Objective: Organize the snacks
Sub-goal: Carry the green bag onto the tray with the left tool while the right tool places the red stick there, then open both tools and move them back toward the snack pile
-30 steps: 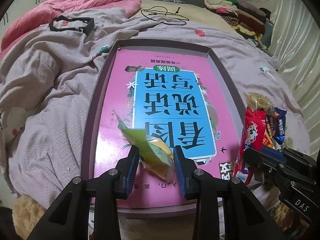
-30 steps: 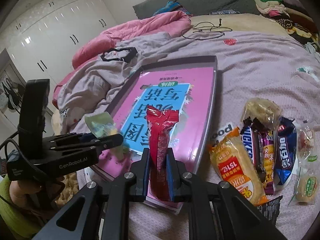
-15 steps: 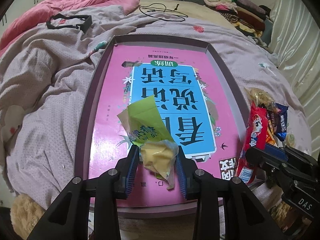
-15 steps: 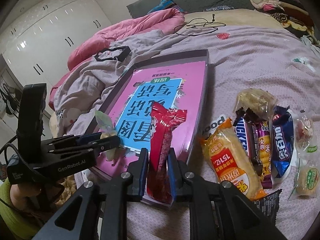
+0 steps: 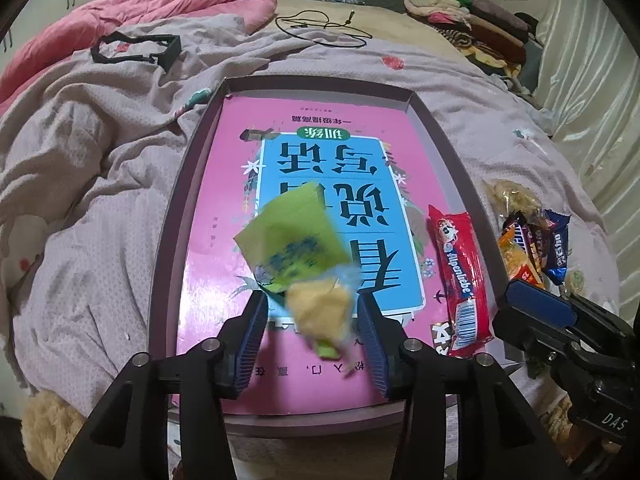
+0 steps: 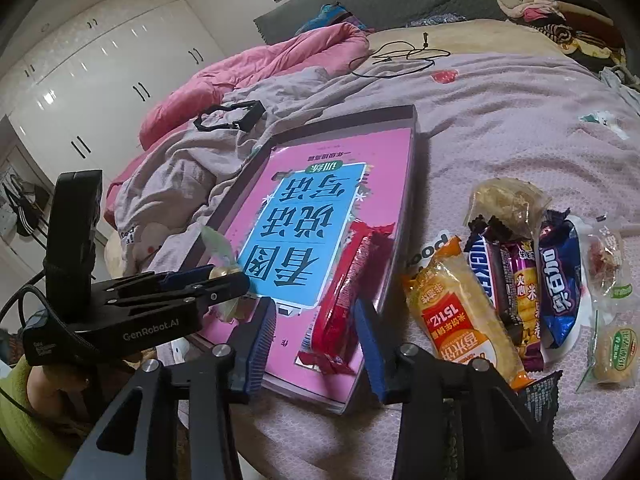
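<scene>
A shallow purple tray (image 5: 176, 216) on the bed holds a pink and blue book (image 5: 224, 184). My left gripper (image 5: 312, 340) hovers over the book's near end with its jaws opening. A green and yellow snack packet (image 5: 296, 248) sits blurred between the pads, and neither pad touches it. My right gripper (image 6: 312, 348) stands at the tray's near right corner, its jaws opening too. A red candy packet (image 6: 348, 292) lies loose between its pads, leaning onto the book. The left wrist view shows that red packet (image 5: 460, 276) along the tray's right side.
Several wrapped snacks (image 6: 500, 280) are piled on the lilac blanket right of the tray. A black strap (image 5: 132, 50) and a cable (image 5: 320, 28) lie beyond it. A pink quilt (image 5: 160, 4) is at the far left, folded clothes (image 5: 460, 12) at the far right.
Both grippers have opened. The green packet tipped forward and slipped free of the left pads. The red packet dropped out of the right pads and leans on the book.
</scene>
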A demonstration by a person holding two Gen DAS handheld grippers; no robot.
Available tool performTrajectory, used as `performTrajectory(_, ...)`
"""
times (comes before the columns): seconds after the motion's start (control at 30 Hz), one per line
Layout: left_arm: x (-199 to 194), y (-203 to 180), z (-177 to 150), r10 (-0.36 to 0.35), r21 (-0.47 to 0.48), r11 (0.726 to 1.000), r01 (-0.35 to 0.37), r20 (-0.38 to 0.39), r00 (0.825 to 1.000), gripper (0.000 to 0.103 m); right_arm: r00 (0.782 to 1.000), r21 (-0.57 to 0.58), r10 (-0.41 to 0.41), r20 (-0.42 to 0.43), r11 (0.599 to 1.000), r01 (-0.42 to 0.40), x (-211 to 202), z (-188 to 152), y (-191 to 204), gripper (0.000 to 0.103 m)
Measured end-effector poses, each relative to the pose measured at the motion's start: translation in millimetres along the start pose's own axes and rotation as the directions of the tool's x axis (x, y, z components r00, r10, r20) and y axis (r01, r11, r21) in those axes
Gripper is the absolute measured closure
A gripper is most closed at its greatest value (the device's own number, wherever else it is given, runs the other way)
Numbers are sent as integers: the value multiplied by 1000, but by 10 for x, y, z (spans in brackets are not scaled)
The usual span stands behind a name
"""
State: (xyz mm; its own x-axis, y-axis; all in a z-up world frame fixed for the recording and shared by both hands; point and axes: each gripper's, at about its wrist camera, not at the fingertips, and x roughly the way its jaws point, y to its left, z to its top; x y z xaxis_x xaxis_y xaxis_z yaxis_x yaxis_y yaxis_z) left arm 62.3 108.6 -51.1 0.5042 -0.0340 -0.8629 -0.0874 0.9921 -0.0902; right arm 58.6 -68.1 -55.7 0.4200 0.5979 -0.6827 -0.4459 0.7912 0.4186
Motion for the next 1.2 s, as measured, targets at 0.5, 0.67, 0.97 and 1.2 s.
performTrajectory(0.5, -157, 4, 51, -32, -15, 999, 33, 57, 998, 38, 998, -7, -24, 58, 1000, 25, -182, 4, 3, 57)
performTrajectory(0.67, -269, -33, 82, -50, -13, 999, 52, 92, 995, 34, 995, -14, -40, 95, 999, 42, -278, 12, -4, 54)
performTrajectory(0.97, -436, -137, 111, -62, -7, 998, 64, 134, 989, 26, 985, -8, -69, 160, 997, 71, -465, 13, -42, 43)
performTrajectory(1.2, -510, -309, 90, -109, 40, 994, 105, 134, 985, 25, 972, -10, -110, 210, 993, 115, -631, 10, -81, 41)
